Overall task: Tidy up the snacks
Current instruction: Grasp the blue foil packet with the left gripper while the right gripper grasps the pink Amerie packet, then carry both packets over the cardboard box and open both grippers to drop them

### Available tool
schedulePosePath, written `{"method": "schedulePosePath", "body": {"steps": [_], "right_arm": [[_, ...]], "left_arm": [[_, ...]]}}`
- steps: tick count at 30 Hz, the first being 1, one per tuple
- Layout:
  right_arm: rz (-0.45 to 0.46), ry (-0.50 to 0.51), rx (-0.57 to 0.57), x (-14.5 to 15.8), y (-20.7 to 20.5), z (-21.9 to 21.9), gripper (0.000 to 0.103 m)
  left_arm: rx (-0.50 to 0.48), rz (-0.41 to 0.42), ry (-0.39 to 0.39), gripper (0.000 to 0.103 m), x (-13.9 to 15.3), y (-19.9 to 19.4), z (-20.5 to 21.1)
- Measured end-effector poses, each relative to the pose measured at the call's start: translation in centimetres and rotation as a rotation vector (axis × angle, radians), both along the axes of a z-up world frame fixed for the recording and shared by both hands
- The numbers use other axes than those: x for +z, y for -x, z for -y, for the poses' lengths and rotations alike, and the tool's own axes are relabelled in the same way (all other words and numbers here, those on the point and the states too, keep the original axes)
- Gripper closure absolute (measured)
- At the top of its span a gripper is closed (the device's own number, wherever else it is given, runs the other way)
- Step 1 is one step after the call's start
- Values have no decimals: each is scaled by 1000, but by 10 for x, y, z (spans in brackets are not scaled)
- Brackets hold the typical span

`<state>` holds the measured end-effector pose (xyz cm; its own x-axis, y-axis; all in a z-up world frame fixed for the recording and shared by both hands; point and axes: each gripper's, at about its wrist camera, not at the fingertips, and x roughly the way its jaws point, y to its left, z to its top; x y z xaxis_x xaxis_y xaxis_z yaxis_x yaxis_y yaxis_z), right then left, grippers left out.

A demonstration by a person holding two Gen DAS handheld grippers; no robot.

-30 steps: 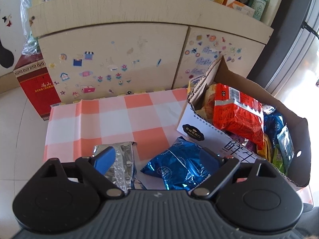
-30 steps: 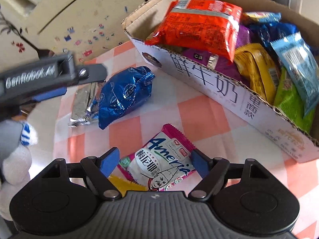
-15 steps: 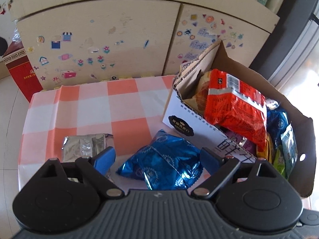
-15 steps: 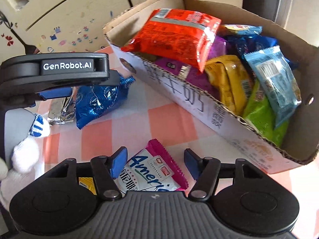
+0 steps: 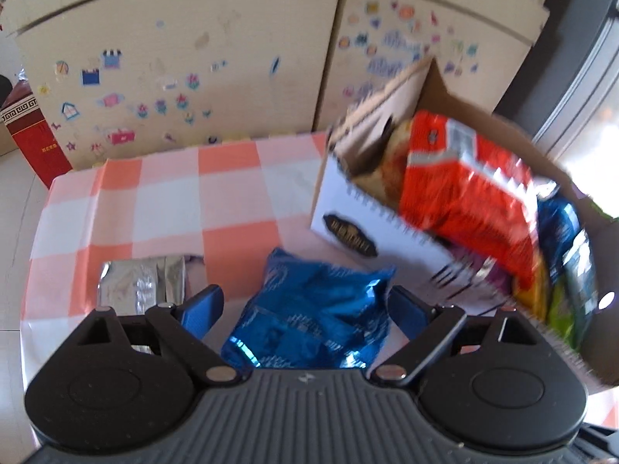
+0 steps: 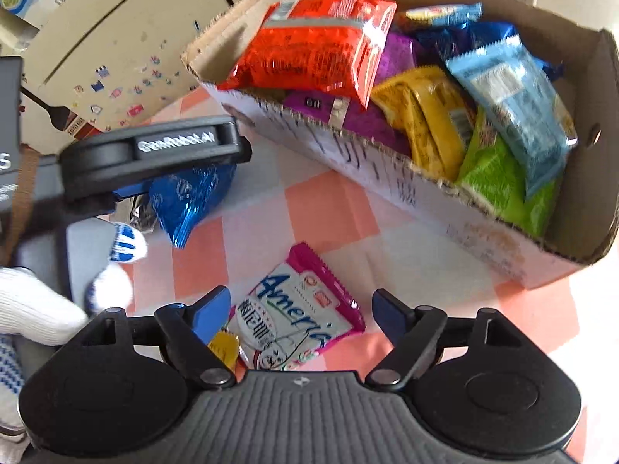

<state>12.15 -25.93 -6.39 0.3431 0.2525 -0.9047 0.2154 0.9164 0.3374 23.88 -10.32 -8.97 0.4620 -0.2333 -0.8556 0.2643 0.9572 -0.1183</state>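
Two handheld grippers poised over loose snack packets beside a cardboard box (image 6: 503,239) already heaped with snacks.

Left gripper (image 5: 305,305), fingers apart, straddles a blue foil bag (image 5: 309,317), likely readying a grasp though blur obscures contact; right gripper (image 6: 301,309), fingers apart, brackets a pink-edged wafer packet (image 6: 294,309) on the checked tablecloth (image 6: 348,208).

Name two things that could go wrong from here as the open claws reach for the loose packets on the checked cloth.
The blue foil packet is puffy and slick, so the left claw might pinch a crease and lose it. The cardboard box is heaped; the orange packet overhangs its wall and could slide out if bumped.
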Motion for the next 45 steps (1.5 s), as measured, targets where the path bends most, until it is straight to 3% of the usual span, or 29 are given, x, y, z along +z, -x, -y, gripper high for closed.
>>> {"method": "schedulePosePath", "body": {"steps": [3,11,19,22,31,45], "right_arm": [[-1,9,12,-1,-1,-3,16],[32,79,80,-3,-10,-37,21],[102,91,163,1,-10,-43,52],[157,126,187,7,-12,-48,72],[196,108,199,12,-10,-43,94],[313,129,199,33,-11,-35,99]], "left_arm": [[-2,-5,-39,15,-9,2,-1],[9,3,11,30,-7,3,-13],[-2,-1,53,36,-4,11,-24],[-3,7,62,36,0,14,-28],[-2,41,79,36,15,19,-42],[10,85,88,36,31,28,-63]]}}
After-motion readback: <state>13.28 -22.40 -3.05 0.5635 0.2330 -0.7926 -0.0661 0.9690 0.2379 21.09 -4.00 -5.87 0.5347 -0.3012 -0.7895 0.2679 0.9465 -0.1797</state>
